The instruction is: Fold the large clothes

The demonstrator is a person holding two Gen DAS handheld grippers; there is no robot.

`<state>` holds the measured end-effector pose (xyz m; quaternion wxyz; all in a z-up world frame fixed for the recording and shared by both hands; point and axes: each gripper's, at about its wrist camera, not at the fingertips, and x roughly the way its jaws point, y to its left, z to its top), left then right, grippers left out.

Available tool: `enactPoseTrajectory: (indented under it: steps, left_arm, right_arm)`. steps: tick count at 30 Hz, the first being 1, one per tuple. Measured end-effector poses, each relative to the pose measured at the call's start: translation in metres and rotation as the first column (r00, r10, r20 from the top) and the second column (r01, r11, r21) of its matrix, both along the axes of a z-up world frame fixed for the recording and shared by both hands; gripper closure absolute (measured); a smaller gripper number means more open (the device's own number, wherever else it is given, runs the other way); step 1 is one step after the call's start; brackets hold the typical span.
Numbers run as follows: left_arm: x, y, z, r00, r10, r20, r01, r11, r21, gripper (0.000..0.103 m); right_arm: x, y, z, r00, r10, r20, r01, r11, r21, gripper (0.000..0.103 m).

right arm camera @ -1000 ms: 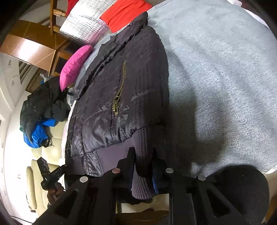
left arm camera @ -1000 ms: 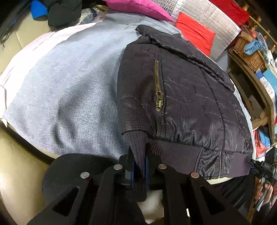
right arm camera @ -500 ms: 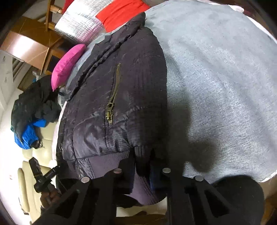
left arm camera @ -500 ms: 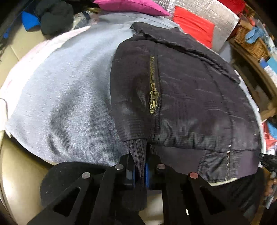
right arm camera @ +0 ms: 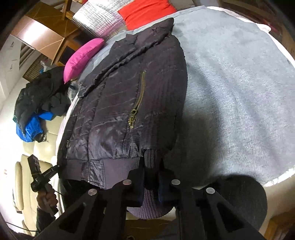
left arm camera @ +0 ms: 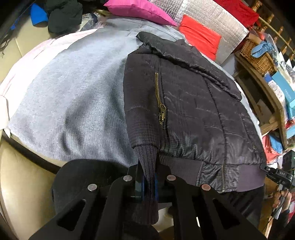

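Ribbed knit cuff (left arm camera: 147,166) fills the gap between my left tongs (left arm camera: 148,181), whose jaws are closed narrow on it, with the cuff's loose end hanging below them. My right tongs (right arm camera: 151,181) are pinched the same way on a ribbed cuff (right arm camera: 150,164) at the near edge.

Beyond both grips, the dark quilted jacket (left arm camera: 193,110) lies flat on a grey knit blanket (left arm camera: 73,96), hem toward me and collar at the far end. From the left camera, the jacket covers the right half of the blanket and bare grey knit spreads to the left. A brass pocket zipper (left arm camera: 160,103) runs up the panel just beyond the cuff.

I judge the jacket soft and padded, light for its bulk. Its shiny shell looks slippery, so layers may slide once folded. The ribbed cuffs and waistband look grippier and stretchy, so those seem the best places to hold, though a hard pull would stretch them.

Farther out, a pink cushion (left arm camera: 140,9) and a red cushion (left arm camera: 201,35) lie past the collar, and a wicker basket (left arm camera: 256,55) sits to the far right. One blue box (left arm camera: 287,94) at the right edge reads "FASHION". Small white lettering on the other tong's handle is too small for me to read.
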<state>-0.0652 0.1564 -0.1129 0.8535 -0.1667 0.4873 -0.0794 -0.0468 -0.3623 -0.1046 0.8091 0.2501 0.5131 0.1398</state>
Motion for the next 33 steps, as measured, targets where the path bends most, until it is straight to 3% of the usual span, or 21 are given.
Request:
enactPoseTrajectory:
  steps: [6,12,17,25,33]
  left_arm:
    - [0.003,0.001,0.007,1.0,-0.015,0.022,0.015,1.0,-0.001,0.095]
    - [0.008,0.0,-0.004,1.0,0.005,-0.002,-0.005,1.0,0.0,0.095]
    - [0.009,-0.002,0.003,1.0,0.0,0.02,0.0,1.0,-0.004,0.095]
    - [0.005,0.012,0.015,0.998,0.018,0.064,-0.011,0.994,-0.111,0.095]
    - [0.01,0.012,-0.001,1.0,0.024,0.016,-0.022,0.995,-0.096,0.095]
  right_arm:
    - [0.004,-0.006,0.006,1.0,0.008,0.011,-0.008,0.998,0.059,0.091]
    - [0.012,-0.013,-0.018,0.999,-0.032,-0.028,0.035,0.993,0.116,0.091]
    - [0.011,-0.013,-0.007,1.0,-0.018,0.009,0.017,0.991,0.13,0.091]
    - [0.006,-0.024,0.0,0.997,-0.052,0.048,0.037,0.958,0.285,0.091]
    - [0.013,-0.022,-0.006,0.998,-0.046,0.041,0.032,0.953,0.301,0.091]
